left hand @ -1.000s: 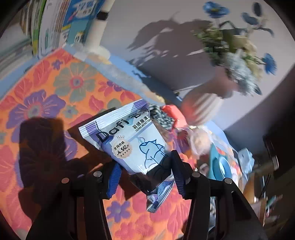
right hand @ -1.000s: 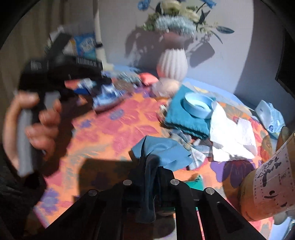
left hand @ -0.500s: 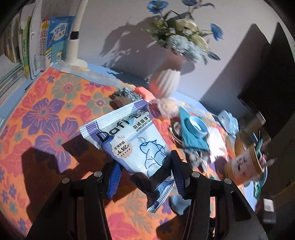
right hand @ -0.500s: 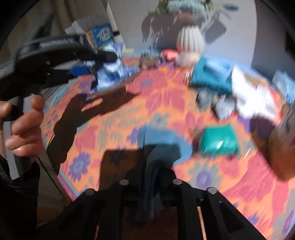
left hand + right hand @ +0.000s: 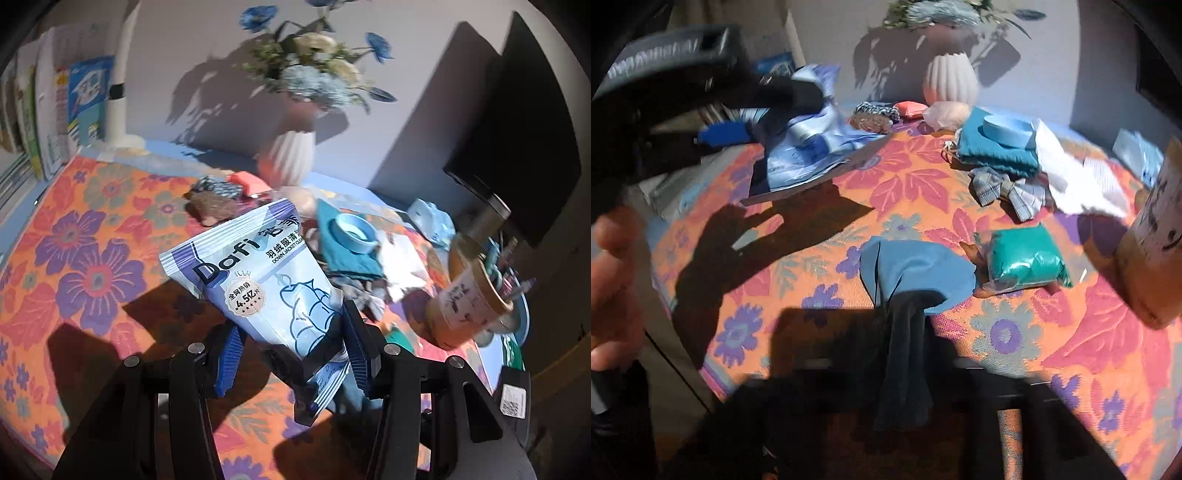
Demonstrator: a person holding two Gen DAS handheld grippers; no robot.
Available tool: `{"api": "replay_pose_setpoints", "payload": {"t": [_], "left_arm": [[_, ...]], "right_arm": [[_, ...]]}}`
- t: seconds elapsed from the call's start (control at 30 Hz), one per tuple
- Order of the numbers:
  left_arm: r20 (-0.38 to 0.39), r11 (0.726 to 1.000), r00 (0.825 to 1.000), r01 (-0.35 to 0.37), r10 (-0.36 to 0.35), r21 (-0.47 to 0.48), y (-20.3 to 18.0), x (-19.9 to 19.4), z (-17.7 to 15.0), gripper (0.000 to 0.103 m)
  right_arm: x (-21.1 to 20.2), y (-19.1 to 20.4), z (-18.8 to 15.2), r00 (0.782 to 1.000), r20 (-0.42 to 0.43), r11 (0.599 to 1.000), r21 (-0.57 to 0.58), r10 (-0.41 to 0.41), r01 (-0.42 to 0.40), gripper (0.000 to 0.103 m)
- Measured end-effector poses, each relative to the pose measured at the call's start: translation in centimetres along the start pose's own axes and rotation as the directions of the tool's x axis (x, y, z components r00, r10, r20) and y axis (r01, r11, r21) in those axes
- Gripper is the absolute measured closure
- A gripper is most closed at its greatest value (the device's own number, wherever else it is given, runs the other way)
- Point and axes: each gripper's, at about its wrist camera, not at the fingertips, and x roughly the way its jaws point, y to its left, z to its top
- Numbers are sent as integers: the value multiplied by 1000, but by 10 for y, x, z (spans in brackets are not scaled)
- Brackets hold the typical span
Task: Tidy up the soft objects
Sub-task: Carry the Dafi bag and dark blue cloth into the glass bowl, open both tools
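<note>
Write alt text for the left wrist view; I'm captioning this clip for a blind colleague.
The left tool grips a pale blue Dafi wipes packet above a table covered in an orange and purple floral cloth. Behind it lie a teal folded cloth with a blue ring on top, a white ribbed vase of blue flowers and a paper cup.

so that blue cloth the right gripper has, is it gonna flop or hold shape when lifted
Likely floppy: the blue cloth hangs limp and folded from the right gripper. Probably light, since a thin pinch carries it. It may drag across the floral tablecloth, where its far end rests.
</note>
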Motion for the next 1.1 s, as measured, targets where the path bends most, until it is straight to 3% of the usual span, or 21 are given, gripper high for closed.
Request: {"api": "replay_pose_setpoints", "payload": {"t": [0.27, 0.37, 0.6, 0.8, 0.87, 0.9, 0.93, 1.0, 1.03, 1.1], "left_arm": [[12, 993, 996, 82, -83, 88, -45, -11, -6, 56], [3, 984, 992, 125, -126, 130, -72, -11, -11, 56], [-51, 937, 966, 259, -254, 232, -147, -10, -27, 56], [-98, 893, 944, 328, -314, 307, -202, -5, -41, 56], [-109, 887, 942, 336, -318, 318, -212, -2, -43, 56], [-114, 886, 942, 336, -316, 319, -214, 0, -43, 56], [-116, 887, 943, 334, -313, 318, -216, 2, -43, 56], [-119, 892, 944, 329, -308, 310, -217, 5, -43, 56], [-120, 893, 944, 328, -306, 307, -217, 6, -42, 56], [-119, 897, 947, 320, -298, 305, -216, 7, -43, 56]], "right_arm": [[-47, -47, -3, 999, 27, 985, 168, 25, -29, 93], [-77, -73, -8, 999, 51, 972, 235, -16, 3, 93], [-142, -139, -27, 987, 112, 918, 392, -112, 60, 93], [-188, -182, -48, 967, 159, 870, 483, -201, 101, 93], [-191, -193, -52, 969, 161, 875, 476, -187, 89, 93], [-186, -195, -55, 979, 149, 888, 456, -137, 55, 93], [-181, -195, -58, 985, 137, 894, 447, -101, 30, 89], [-165, -190, -65, 996, 77, 908, 420, -45, 8, 53], [-153, -183, -67, 998, 37, 916, 400, -51, 32, 22], [-139, -171, -70, 997, 35, 933, 356, -68, 51, 16]]}}
